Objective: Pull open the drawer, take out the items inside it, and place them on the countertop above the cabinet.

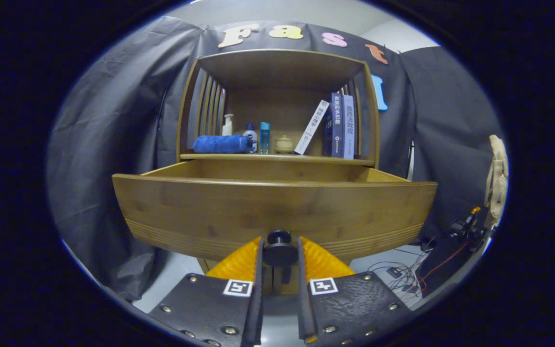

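A wooden drawer [272, 207] stands pulled out of the bamboo cabinet toward me. Its tall front panel hides what lies inside. A dark round knob [280, 250] sits low on the middle of that front. My gripper [280, 253] is shut on the knob, one finger pressing on each side of it. Above the drawer runs the cabinet's countertop [277, 157], under a wooden hutch.
On the countertop lie a rolled blue towel [222, 143], small bottles [264, 137], a little lidded pot [284, 143] and a leaning book beside upright books [342, 126]. Black cloth hangs behind and to both sides. Cables and a dark device [451, 250] lie on the floor at the right.
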Action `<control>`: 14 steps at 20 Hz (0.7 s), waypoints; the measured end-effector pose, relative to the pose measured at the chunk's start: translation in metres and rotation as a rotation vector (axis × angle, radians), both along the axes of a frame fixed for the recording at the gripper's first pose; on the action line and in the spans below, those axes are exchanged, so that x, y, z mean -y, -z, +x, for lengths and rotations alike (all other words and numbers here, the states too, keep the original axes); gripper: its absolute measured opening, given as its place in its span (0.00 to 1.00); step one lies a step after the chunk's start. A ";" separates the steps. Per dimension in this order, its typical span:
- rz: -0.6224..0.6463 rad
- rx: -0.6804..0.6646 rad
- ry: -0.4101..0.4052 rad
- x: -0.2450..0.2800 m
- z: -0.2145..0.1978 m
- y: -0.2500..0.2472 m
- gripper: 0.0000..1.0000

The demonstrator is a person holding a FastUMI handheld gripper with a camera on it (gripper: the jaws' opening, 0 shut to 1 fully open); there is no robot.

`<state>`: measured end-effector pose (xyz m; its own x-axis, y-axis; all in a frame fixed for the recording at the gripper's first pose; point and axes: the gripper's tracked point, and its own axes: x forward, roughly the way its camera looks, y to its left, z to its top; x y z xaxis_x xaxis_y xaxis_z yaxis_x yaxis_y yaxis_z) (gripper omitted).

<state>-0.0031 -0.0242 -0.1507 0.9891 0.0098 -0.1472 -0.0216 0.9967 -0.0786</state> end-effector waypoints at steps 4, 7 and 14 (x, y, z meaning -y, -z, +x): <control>-0.055 0.065 -0.021 -0.007 -0.017 -0.023 0.27; -0.087 0.029 -0.034 -0.013 -0.012 -0.026 0.27; -0.065 0.049 0.004 -0.014 0.002 -0.067 0.97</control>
<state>-0.0010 -0.0100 -0.0834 0.9951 -0.0025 -0.0990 -0.0119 0.9894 -0.1444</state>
